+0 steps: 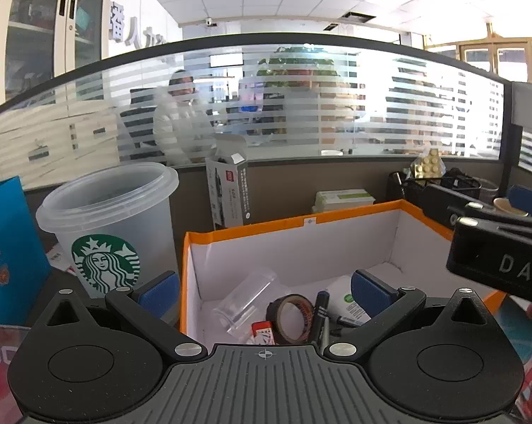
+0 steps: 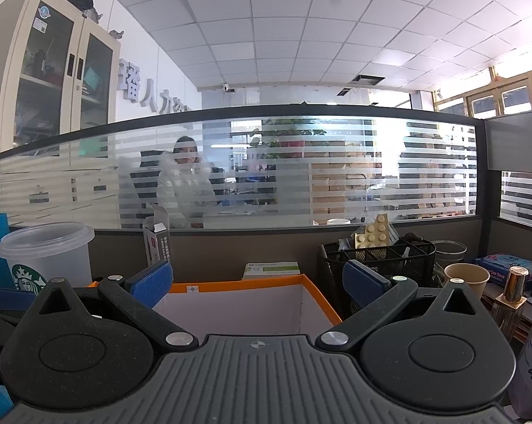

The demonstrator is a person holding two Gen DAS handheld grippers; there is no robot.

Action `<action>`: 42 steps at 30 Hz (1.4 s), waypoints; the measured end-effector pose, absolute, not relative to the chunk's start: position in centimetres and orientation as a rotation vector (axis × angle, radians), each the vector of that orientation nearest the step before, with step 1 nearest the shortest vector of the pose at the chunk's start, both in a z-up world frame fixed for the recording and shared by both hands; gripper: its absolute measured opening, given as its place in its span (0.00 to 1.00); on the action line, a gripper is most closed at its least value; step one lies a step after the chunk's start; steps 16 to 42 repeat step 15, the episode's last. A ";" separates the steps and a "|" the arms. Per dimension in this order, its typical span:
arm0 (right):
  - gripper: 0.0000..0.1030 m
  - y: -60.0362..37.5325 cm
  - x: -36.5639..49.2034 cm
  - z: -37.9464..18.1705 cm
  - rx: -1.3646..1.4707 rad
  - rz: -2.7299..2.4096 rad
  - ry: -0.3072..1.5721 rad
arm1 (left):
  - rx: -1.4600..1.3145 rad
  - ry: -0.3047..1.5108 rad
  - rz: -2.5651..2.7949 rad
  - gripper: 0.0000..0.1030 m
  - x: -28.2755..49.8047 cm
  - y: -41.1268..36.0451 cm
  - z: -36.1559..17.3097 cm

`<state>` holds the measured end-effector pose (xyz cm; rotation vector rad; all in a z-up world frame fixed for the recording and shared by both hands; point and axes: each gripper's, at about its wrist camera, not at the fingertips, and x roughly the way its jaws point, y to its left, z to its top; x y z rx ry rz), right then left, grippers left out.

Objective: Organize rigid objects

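My left gripper [image 1: 264, 291] hangs over the near edge of the orange-rimmed box [image 1: 354, 212], jaws apart and empty. My right gripper [image 2: 257, 279] is also spread with nothing between its pads, hovering at the box's near right.

Already lying in the box are a clear plastic cup [image 1: 246, 298] on its side, a tape roll [image 1: 290, 318], a black marker [image 1: 320, 309] and a white packet [image 1: 347, 302].

The frosted tumbler [image 1: 107, 226] stands upright on the counter just left of the box, and I judge it the next thing to take. I would take it low on the body, square across its width, lift it clear of the orange rim and lower it into the bare far half.

Room is tight: a blue bag [image 1: 4, 247] on the left, a black mesh organiser [image 2: 375, 258] and paper cup [image 2: 465, 275] on the right. My own two grippers are near each other.
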<state>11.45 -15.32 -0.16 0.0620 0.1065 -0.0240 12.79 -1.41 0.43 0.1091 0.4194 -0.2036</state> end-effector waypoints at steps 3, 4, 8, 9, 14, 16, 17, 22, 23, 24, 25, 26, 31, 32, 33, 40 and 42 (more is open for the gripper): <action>1.00 -15.3 11.2 0.0 0.063 -0.020 0.102 | 0.109 0.419 -0.205 1.00 12.8 -1.3 0.4; 1.00 -15.3 11.2 0.0 0.063 -0.018 0.101 | 0.109 0.415 -0.210 1.00 12.8 -1.3 0.3; 1.00 -15.3 11.0 0.1 0.065 -0.015 0.099 | 0.104 0.382 -0.218 1.00 12.4 -1.2 0.2; 1.00 -15.3 11.0 0.2 0.064 -0.015 0.100 | 0.101 0.380 -0.223 1.00 12.4 -1.1 0.2; 1.00 -15.3 11.1 0.1 0.066 -0.018 0.100 | 0.094 0.380 -0.235 1.00 12.4 -1.0 0.3; 1.00 -15.4 11.1 0.1 0.065 -0.017 0.100 | 0.094 0.384 -0.229 1.00 12.4 -1.0 0.3; 1.00 -15.4 11.1 0.1 0.065 -0.017 0.100 | 0.094 0.384 -0.229 1.00 12.4 -1.0 0.3; 1.00 -15.4 11.1 0.1 0.065 -0.017 0.100 | 0.094 0.384 -0.229 1.00 12.4 -1.0 0.3; 1.00 -15.4 11.1 0.1 0.065 -0.017 0.100 | 0.094 0.384 -0.229 1.00 12.4 -1.0 0.3; 1.00 -15.4 11.1 0.1 0.065 -0.017 0.100 | 0.094 0.384 -0.229 1.00 12.4 -1.0 0.3; 1.00 -15.4 11.1 0.1 0.065 -0.017 0.100 | 0.094 0.384 -0.229 1.00 12.4 -1.0 0.3; 1.00 -15.4 11.1 0.1 0.065 -0.017 0.100 | 0.094 0.384 -0.229 1.00 12.4 -1.0 0.3; 1.00 -15.4 11.1 0.1 0.065 -0.017 0.100 | 0.094 0.384 -0.229 1.00 12.4 -1.0 0.3; 1.00 -15.4 11.1 0.1 0.065 -0.017 0.100 | 0.094 0.384 -0.229 1.00 12.4 -1.0 0.3; 1.00 -15.4 11.1 0.1 0.065 -0.017 0.100 | 0.094 0.384 -0.229 1.00 12.4 -1.0 0.3; 1.00 -15.4 11.1 0.1 0.065 -0.017 0.100 | 0.094 0.384 -0.229 1.00 12.4 -1.0 0.3; 1.00 -15.4 11.1 0.1 0.065 -0.017 0.100 | 0.094 0.384 -0.229 1.00 12.4 -1.0 0.3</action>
